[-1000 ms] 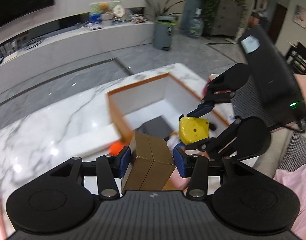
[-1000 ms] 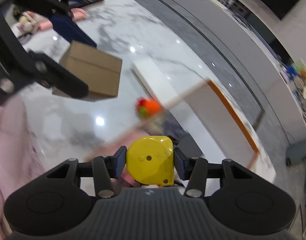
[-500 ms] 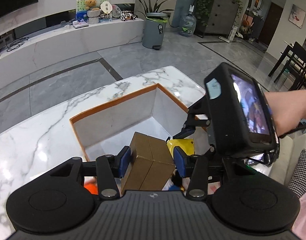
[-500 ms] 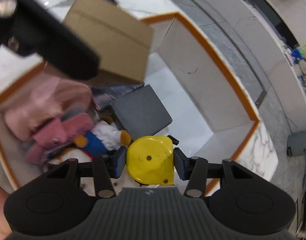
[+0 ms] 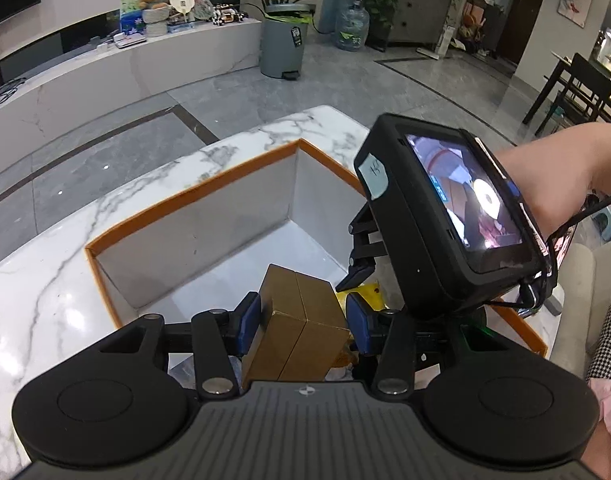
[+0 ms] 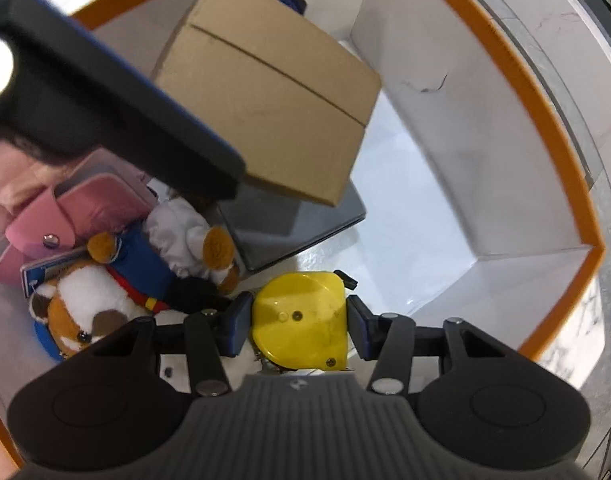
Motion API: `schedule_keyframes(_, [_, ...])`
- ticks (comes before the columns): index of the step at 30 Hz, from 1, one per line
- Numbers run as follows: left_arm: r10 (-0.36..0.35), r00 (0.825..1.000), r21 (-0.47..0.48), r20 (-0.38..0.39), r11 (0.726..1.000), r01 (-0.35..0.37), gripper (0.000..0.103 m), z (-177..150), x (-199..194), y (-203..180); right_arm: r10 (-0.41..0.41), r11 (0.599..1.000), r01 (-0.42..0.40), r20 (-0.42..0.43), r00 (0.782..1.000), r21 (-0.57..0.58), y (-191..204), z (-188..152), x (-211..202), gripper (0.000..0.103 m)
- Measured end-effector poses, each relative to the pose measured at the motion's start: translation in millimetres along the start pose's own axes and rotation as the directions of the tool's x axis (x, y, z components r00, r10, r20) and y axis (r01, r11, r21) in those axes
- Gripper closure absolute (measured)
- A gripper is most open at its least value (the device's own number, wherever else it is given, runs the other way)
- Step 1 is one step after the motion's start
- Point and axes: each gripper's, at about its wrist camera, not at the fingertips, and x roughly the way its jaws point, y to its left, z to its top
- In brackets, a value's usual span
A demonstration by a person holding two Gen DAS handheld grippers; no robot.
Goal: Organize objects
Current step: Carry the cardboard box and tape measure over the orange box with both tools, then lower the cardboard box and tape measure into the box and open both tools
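Note:
My left gripper is shut on a brown cardboard box, held over the white bin with an orange rim. In the right wrist view that same cardboard box hangs above the bin's contents, with a left finger across the upper left. My right gripper points straight down into the bin and is shut on a yellow tape measure. In the left wrist view the right gripper's body with its lit screen stands just right of the box, and a sliver of the yellow tape measure shows beneath it.
Inside the bin lie a grey flat case, a plush dog in blue and a pink wallet. The bin's far half shows bare white floor. The bin stands on a marble table. A person's forearm reaches in from the right.
Both grippers have come down over and into the bin, each keeping its object. The right gripper has tipped to point straight down; the bin's contents now fill its view.

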Motion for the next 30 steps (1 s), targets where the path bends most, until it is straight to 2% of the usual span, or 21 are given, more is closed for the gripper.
schedule_keyframes(6, [-0.008,1.0,-0.008,0.002,1.0,0.008,0.05,0.4,3.8,-1.4,-0.019,1.0,0.018,0.042,0.999,0.006,3.6,-4.5,-6.5,0.048])
schedule_keyframes(12, [-0.03,0.999,-0.035,0.032,0.999,0.031,0.05,8.0,10.2,-5.2,-0.036,0.999,0.038,0.124,0.992,-0.01,12.7,-14.4,-35.4,0.047])
schedule_keyframes(15, [-0.028,0.999,-0.066,0.047,0.997,0.031,0.05,11.4,14.9,-6.3,0.006,0.999,-0.016,0.198,0.98,0.047,10.5,-23.3,-52.7,0.028])
schedule_keyframes(18, [-0.032,0.998,-0.09,0.044,0.995,0.036,0.05,11.1,18.1,-5.6,0.028,0.987,-0.068,0.267,0.963,0.144,5.4,-33.0,-61.0,0.027])
schedule_keyframes(22, [-0.063,0.997,-0.161,0.044,0.985,0.07,0.05,10.8,17.3,3.1,0.033,0.947,-0.139,0.341,0.939,0.291,-3.8,-44.8,-61.8,0.026])
schedule_keyframes(25, [-0.105,0.993,-0.211,0.057,0.971,0.114,0.05,9.9,13.9,10.0,0.021,0.909,-0.174,0.377,0.926,0.378,-9.4,-52.7,-59.4,0.019])
schedule_keyframes(30, [-0.161,0.984,-0.27,0.076,0.947,0.176,0.05,8.5,9.3,19.1,0.028,0.843,-0.275,0.473,0.881,0.462,-18.1,-66.7,-61.5,0.019])
